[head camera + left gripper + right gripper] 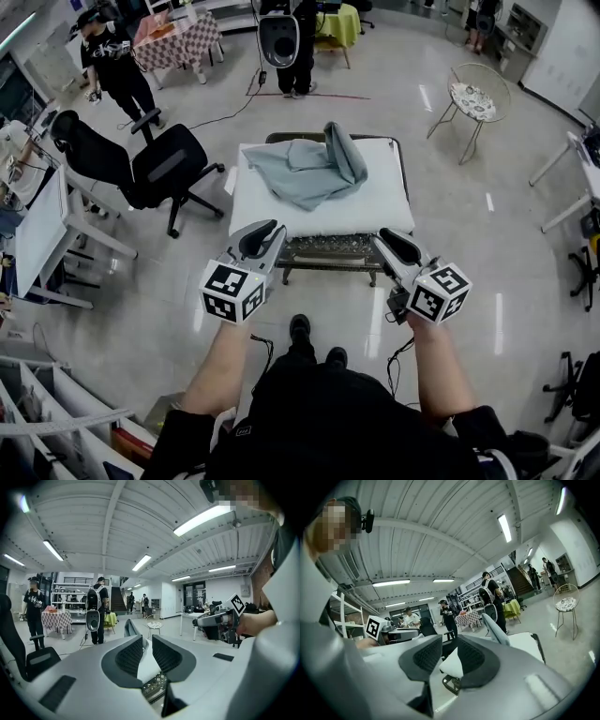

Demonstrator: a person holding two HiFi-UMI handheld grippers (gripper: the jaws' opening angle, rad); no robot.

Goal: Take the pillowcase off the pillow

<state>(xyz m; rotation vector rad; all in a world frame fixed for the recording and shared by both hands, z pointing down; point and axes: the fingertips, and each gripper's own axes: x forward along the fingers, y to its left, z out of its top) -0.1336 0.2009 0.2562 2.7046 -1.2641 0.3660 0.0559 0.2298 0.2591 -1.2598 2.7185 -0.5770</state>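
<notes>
A white pillow (323, 204) lies on a low metal-framed bench (328, 251) ahead of me. On top of it sits a crumpled grey-blue pillowcase (309, 169), one fold standing up at its right side. My left gripper (270, 231) hovers at the bench's near left corner, my right gripper (389, 238) at the near right corner. Neither touches the pillow. In the left gripper view the jaws of the left gripper (147, 648) stand a narrow gap apart with nothing between them, the pillowcase (130, 627) beyond. In the right gripper view, the right gripper (450, 654) is likewise narrowly parted and empty, facing the pillow (525, 644).
A black office chair (155, 164) stands left of the bench, a white desk (42, 230) further left. A round wire chair (473, 98) is at the back right. People (112, 61) stand at the far side near a checkered table (173, 42). Cables run across the floor.
</notes>
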